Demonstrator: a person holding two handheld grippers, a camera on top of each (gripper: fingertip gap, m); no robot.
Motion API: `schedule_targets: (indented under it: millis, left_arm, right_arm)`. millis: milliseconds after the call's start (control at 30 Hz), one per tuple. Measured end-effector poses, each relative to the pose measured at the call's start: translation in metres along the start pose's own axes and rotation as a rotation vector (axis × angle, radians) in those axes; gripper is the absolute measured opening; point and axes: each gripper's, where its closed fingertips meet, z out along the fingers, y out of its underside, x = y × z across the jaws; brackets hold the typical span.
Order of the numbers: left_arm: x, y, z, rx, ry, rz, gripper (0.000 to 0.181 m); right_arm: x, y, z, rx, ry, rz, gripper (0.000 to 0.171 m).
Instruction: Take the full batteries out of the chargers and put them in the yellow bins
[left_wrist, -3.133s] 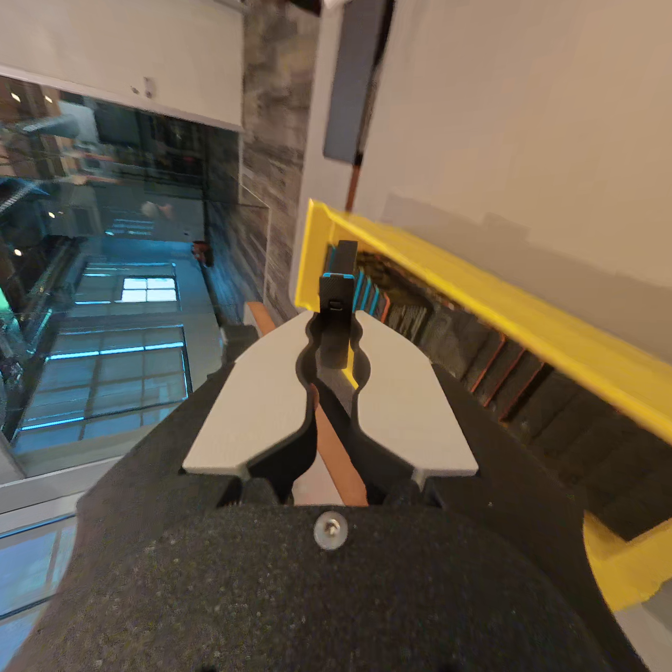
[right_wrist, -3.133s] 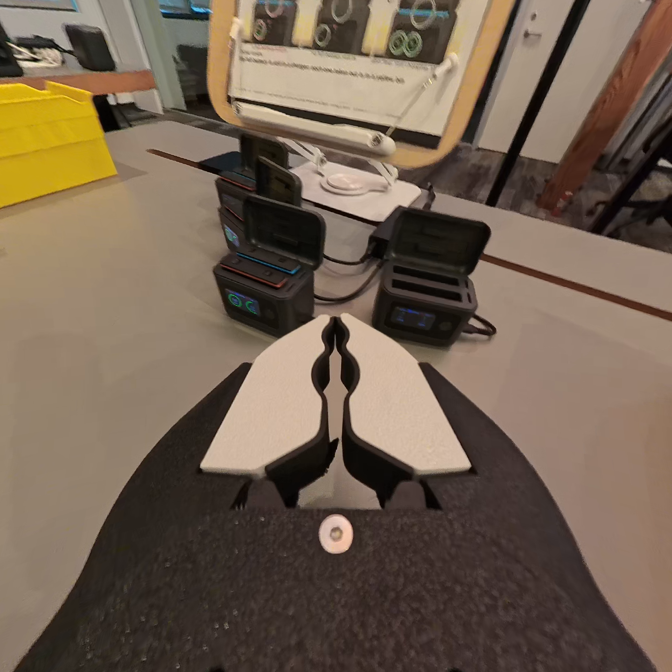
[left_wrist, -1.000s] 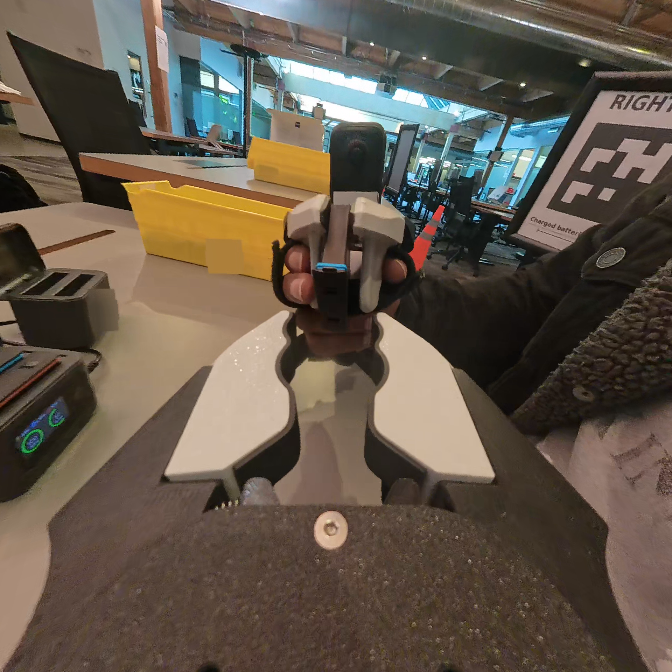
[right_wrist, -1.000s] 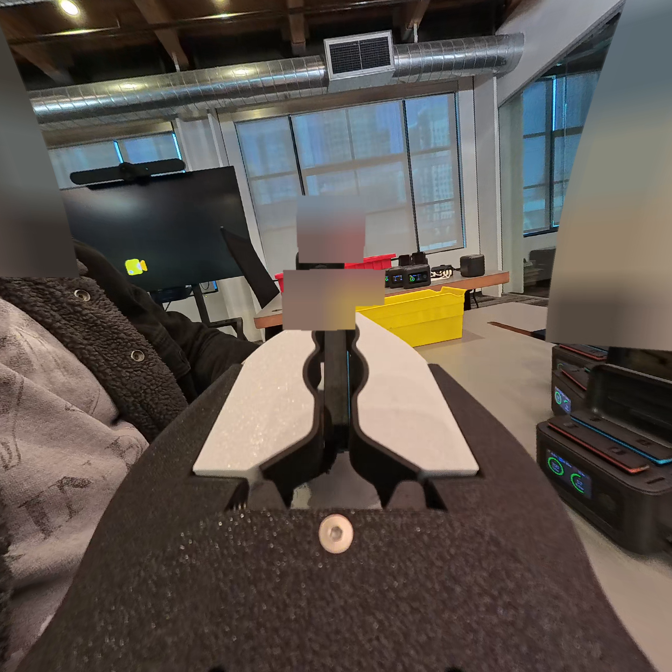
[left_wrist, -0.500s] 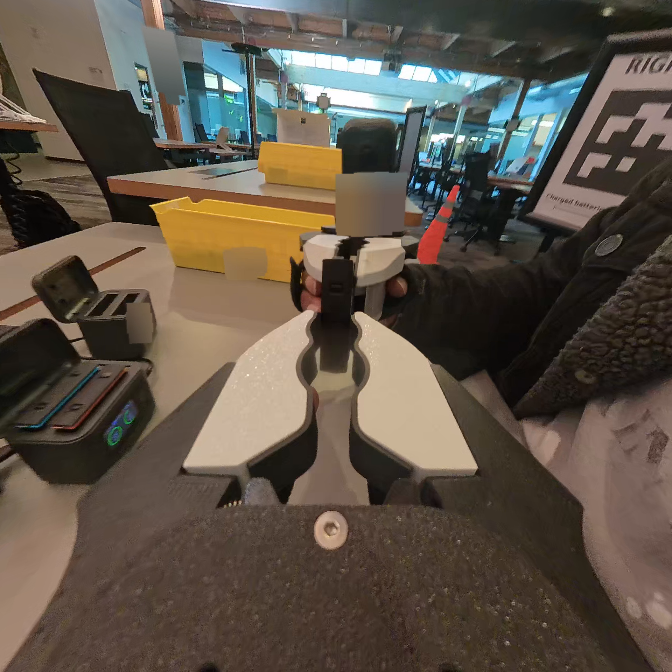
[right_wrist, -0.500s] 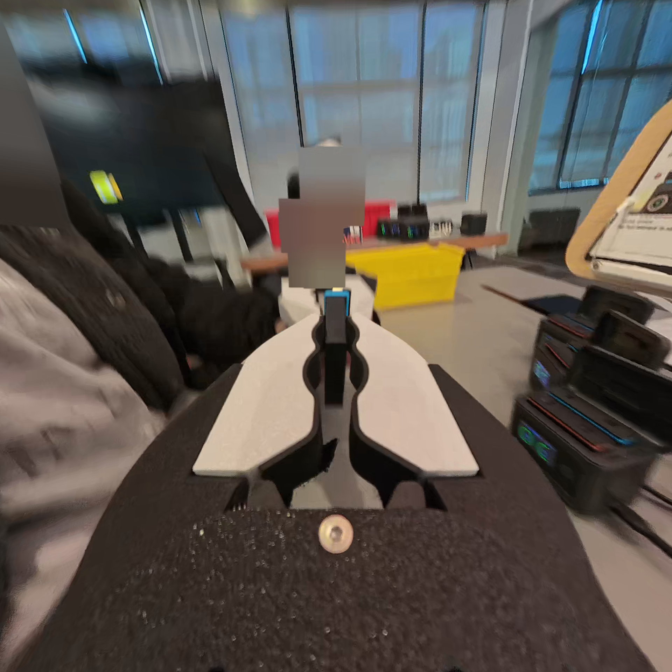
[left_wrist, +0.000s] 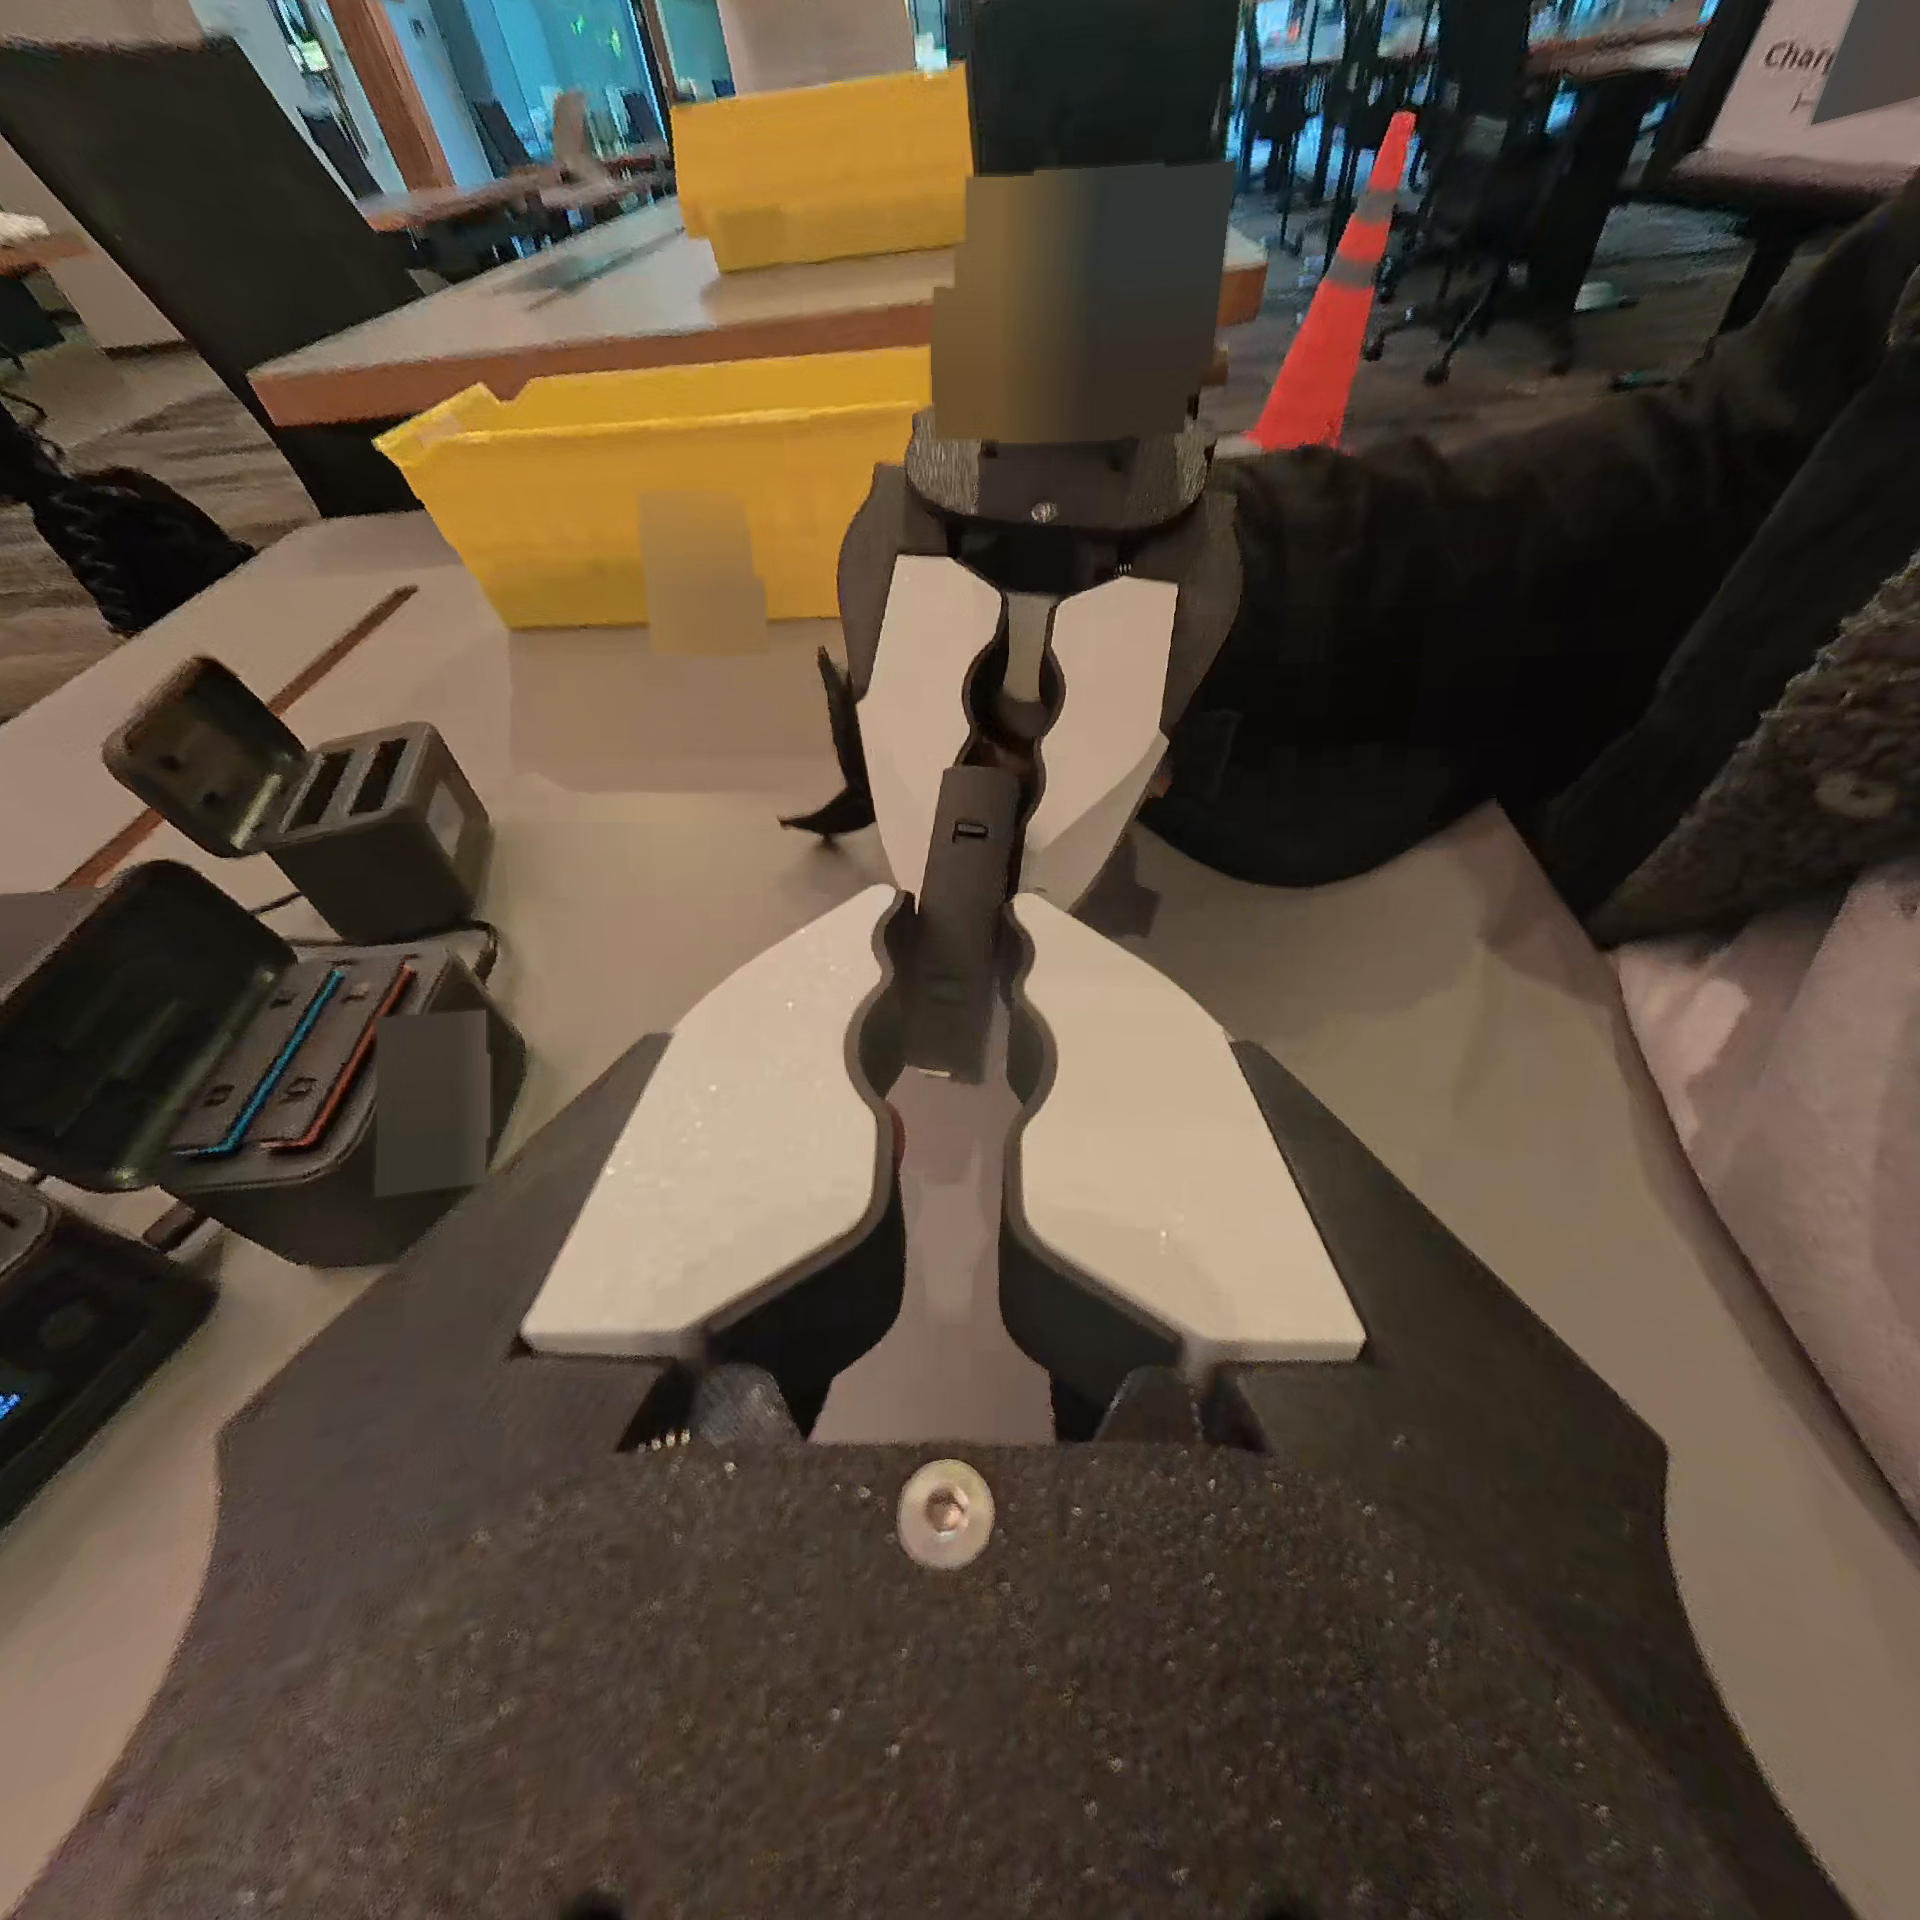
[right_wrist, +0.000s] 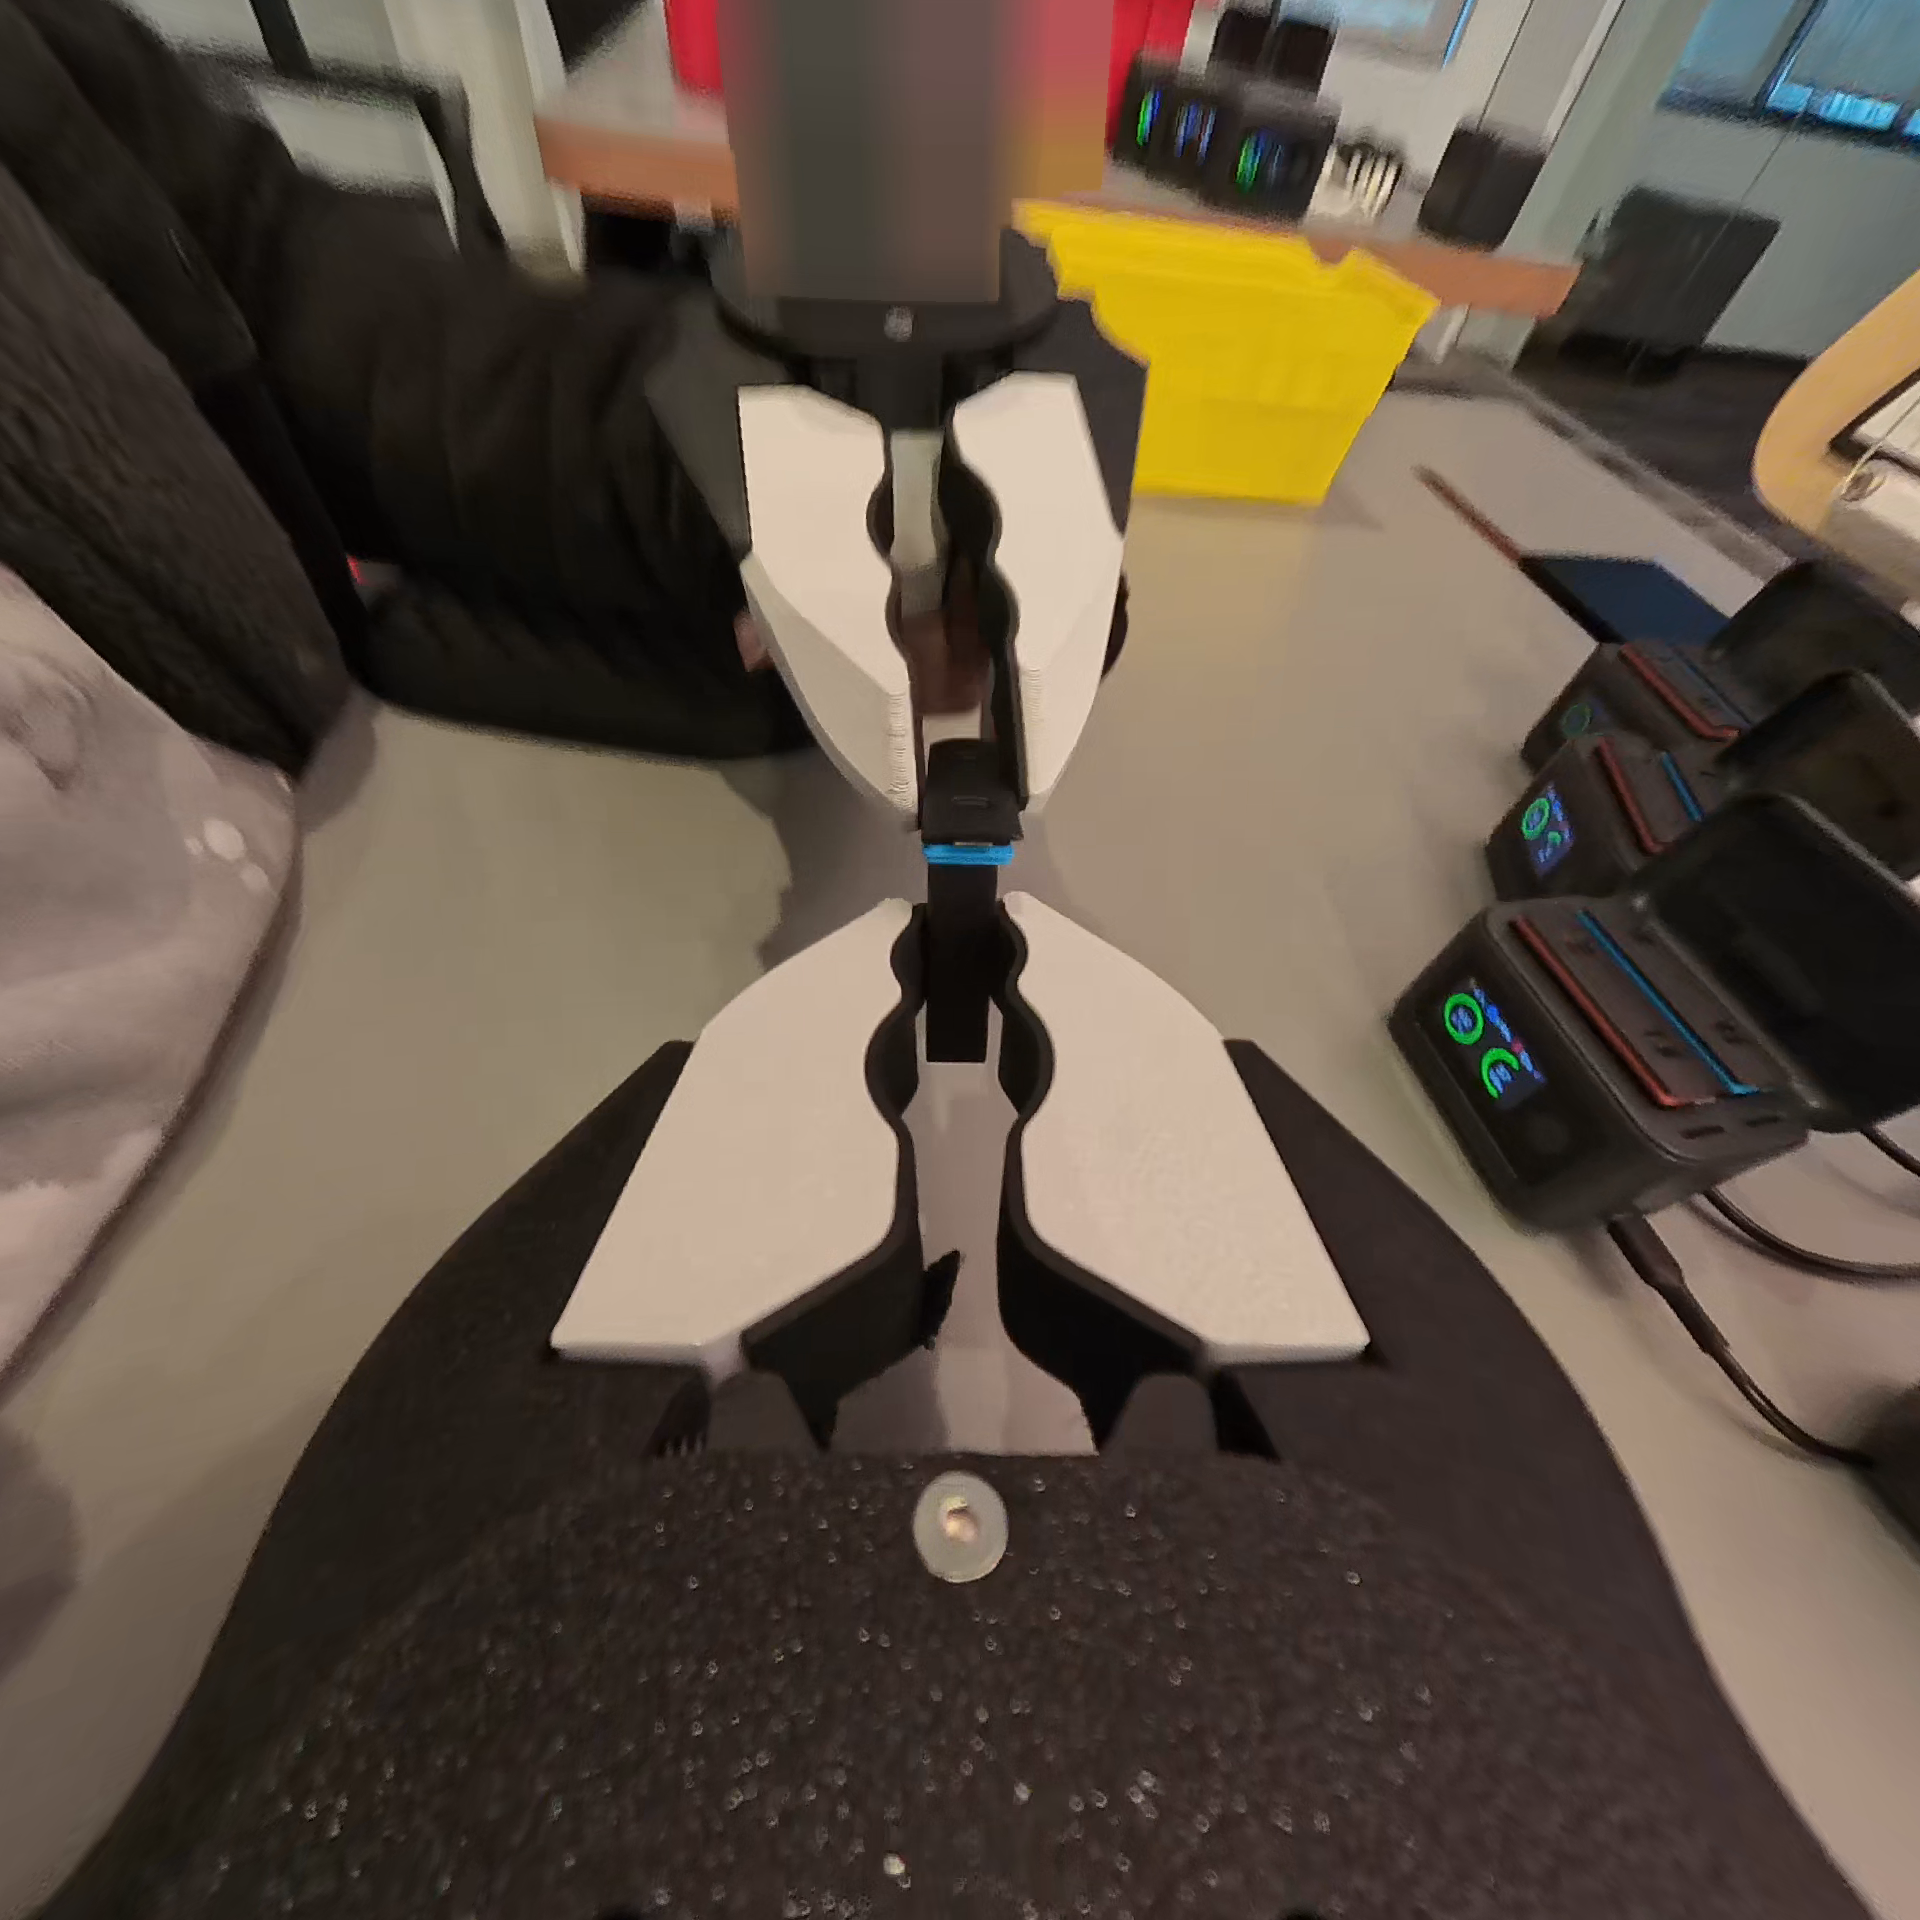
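Two claws meet nose to nose above the worktop (left_wrist: 675, 748), and we have one black battery (left_wrist: 961, 935) bridging them: our left claw (left_wrist: 951, 940) is clenched on one end, our right claw (right_wrist: 961, 935) clenched on the end below the blue band, so both are grasping the same battery. For a clean handover, we reckon only one claw should let go, and only once the other's grip is square and firm. Then we'd carry it to the yellow bin (left_wrist: 623, 488) behind, steering wide of the open chargers (right_wrist: 1590, 1060) alongside.
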Motion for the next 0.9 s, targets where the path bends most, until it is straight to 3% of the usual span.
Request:
schedule_targets:
  millis: [100, 233, 367, 467, 600, 700, 900]
  left_arm:
    - [-0.003, -0.015, -0.006, 0.125, -0.020, 0.002, 0.018]
    - [-0.004, -0.022, -0.011, 0.210, 0.018, -0.079, 0.035]
    - [0.006, -0.032, -0.005, 0.282, 0.054, -0.135, 0.027]
    - [0.007, -0.038, -0.006, 0.310, 0.051, -0.153, 0.011]
    - [0.005, -0.034, -0.008, 0.262, 0.054, -0.154, 0.011]
    - [-0.001, -0.028, -0.009, 0.211, 0.031, -0.156, 0.011]
    - [-0.004, -0.014, -0.003, 0.124, 0.009, -0.145, 0.011]
  right_arm:
    - [0.002, -0.016, -0.006, 0.117, -0.010, 0.051, 0.010]
    - [0.005, -0.048, -0.022, 0.355, -0.042, 0.140, 0.010]
    - [0.003, -0.065, -0.030, 0.498, -0.089, 0.213, 0.010]
    - [0.000, -0.061, -0.023, 0.469, -0.104, 0.213, 0.010]
    - [0.001, -0.053, -0.019, 0.389, -0.101, 0.227, 0.013]
    - [0.003, -0.046, -0.022, 0.293, -0.117, 0.231, 0.039]
    - [0.008, -0.022, -0.021, 0.089, -0.039, 0.125, 0.041]
